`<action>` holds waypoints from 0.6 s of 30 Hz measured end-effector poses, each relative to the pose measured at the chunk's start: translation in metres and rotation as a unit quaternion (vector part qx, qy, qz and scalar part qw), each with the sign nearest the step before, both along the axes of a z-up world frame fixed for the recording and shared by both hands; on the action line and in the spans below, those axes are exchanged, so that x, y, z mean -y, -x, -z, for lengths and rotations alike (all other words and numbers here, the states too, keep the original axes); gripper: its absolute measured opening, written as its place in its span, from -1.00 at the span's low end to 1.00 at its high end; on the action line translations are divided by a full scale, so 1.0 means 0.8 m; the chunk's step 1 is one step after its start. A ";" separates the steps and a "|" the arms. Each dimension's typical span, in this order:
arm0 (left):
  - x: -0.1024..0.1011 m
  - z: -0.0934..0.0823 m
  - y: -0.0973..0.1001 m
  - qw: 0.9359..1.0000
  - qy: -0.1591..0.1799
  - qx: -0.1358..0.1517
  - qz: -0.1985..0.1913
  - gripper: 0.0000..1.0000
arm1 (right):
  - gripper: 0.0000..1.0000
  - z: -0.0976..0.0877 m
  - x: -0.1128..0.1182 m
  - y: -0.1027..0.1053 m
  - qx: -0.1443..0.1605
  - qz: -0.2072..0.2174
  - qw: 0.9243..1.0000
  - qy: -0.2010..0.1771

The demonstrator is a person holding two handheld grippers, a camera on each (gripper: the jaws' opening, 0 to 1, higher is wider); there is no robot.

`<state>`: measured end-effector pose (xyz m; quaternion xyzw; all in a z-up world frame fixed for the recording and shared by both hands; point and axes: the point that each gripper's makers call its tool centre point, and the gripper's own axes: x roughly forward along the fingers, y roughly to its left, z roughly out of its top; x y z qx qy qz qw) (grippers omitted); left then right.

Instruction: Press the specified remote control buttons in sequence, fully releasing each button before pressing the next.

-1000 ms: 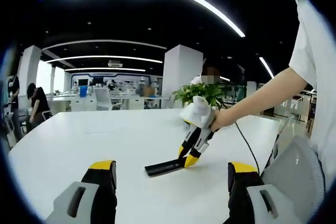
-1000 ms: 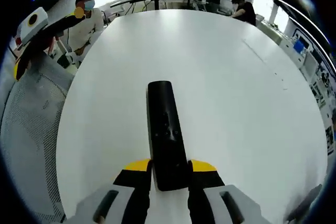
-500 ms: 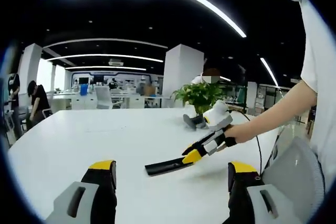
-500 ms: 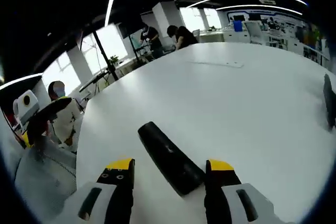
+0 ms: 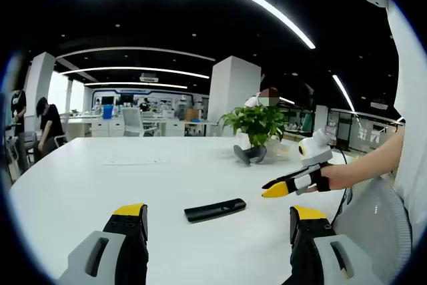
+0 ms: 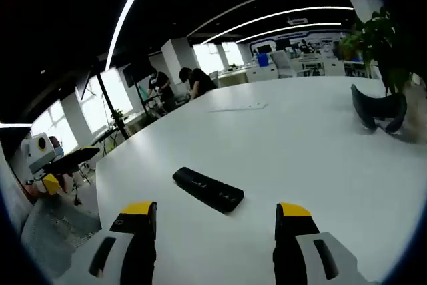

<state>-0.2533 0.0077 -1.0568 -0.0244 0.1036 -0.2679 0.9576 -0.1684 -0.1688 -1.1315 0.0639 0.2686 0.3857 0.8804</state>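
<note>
A black remote control [image 5: 215, 209] lies flat on the white table [image 5: 100, 185], just ahead of and between the yellow tips of my left gripper [image 5: 219, 230], which is open and holds nothing. In the left gripper view a hand holds my right gripper [image 5: 273, 191] to the right of the remote, apart from it. The right gripper view shows the remote [image 6: 208, 189] a short way ahead of my right gripper [image 6: 213, 213], whose jaws stand wide open and empty. My left gripper [image 6: 50, 181] hangs at that view's far left, off the table's edge.
A potted plant [image 5: 257, 121] and a dark curved object [image 5: 250, 155] stand at the table's far side, the same object [image 6: 377, 108] at the right in the right gripper view. A paper sheet [image 5: 133, 162] lies further back. A mesh chair [image 5: 377, 211] stands by the table. People sit at distant desks.
My right gripper, shut on the remote's end a second ago, has opened, let it go and drawn back to the right. The remote stays flat on the table. My left gripper has held still.
</note>
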 end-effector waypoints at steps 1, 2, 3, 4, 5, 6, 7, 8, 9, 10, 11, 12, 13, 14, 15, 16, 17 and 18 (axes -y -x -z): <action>0.000 0.000 0.000 1.000 0.000 -0.001 0.000 0.82 | 0.42 -0.002 0.003 0.005 0.001 0.001 1.000 0.001; 0.000 0.000 0.000 1.000 0.000 -0.001 0.000 0.82 | 0.43 -0.006 0.007 0.012 0.005 0.003 1.000 0.003; -0.001 0.001 0.000 1.000 -0.001 -0.001 -0.001 0.82 | 0.44 -0.009 0.009 0.017 0.008 0.004 1.000 0.004; -0.001 0.001 0.000 1.000 -0.001 -0.001 -0.002 0.82 | 0.46 -0.010 0.013 0.023 0.008 0.006 1.000 0.010; -0.002 0.001 -0.001 1.000 0.000 -0.001 -0.004 0.82 | 0.47 -0.011 0.015 0.028 0.010 0.008 1.000 0.013; -0.002 0.001 -0.001 1.000 0.000 -0.001 -0.005 0.82 | 0.49 -0.013 0.019 0.033 0.013 0.008 1.000 0.020; -0.003 0.001 -0.001 1.000 0.000 -0.001 -0.006 0.82 | 0.50 -0.013 0.020 0.037 0.013 0.007 1.000 0.026; -0.004 0.001 -0.001 1.000 0.000 -0.002 -0.008 0.82 | 0.51 -0.017 0.022 0.043 0.015 0.006 0.999 0.032; -0.004 0.001 -0.001 1.000 0.000 -0.002 -0.009 0.82 | 0.53 -0.020 0.022 0.048 0.016 0.006 0.999 0.036; -0.005 0.001 -0.002 1.000 0.000 -0.003 -0.010 0.82 | 0.54 -0.024 0.024 0.052 0.019 0.006 0.999 0.037; -0.005 0.002 -0.002 1.000 0.000 -0.003 -0.010 0.82 | 0.54 -0.030 0.026 0.058 0.025 0.006 0.999 0.038; -0.005 0.002 -0.002 1.000 0.000 -0.004 -0.011 0.82 | 0.54 -0.033 0.028 0.061 0.026 0.007 0.999 0.039; -0.006 0.002 -0.002 1.000 0.000 -0.004 -0.012 0.82 | 0.53 -0.037 0.033 0.065 0.030 0.011 0.999 0.041; -0.007 0.002 -0.002 1.000 0.000 -0.004 -0.014 0.82 | 0.53 -0.041 0.035 0.068 0.031 0.015 0.999 0.042; -0.007 0.002 -0.002 1.000 0.000 -0.004 -0.014 0.82 | 0.54 -0.046 0.038 0.069 0.032 0.021 0.998 0.041; -0.007 0.002 -0.002 1.000 0.002 -0.004 -0.014 0.83 | 0.53 -0.055 0.042 0.069 0.039 0.030 0.998 0.035; -0.006 0.001 -0.002 1.000 0.005 -0.003 -0.013 0.84 | 0.52 -0.060 0.045 0.070 0.044 0.036 0.998 0.033; -0.006 0.000 -0.001 1.000 0.006 -0.001 -0.012 0.84 | 0.49 -0.064 0.049 0.071 0.046 0.043 0.998 0.032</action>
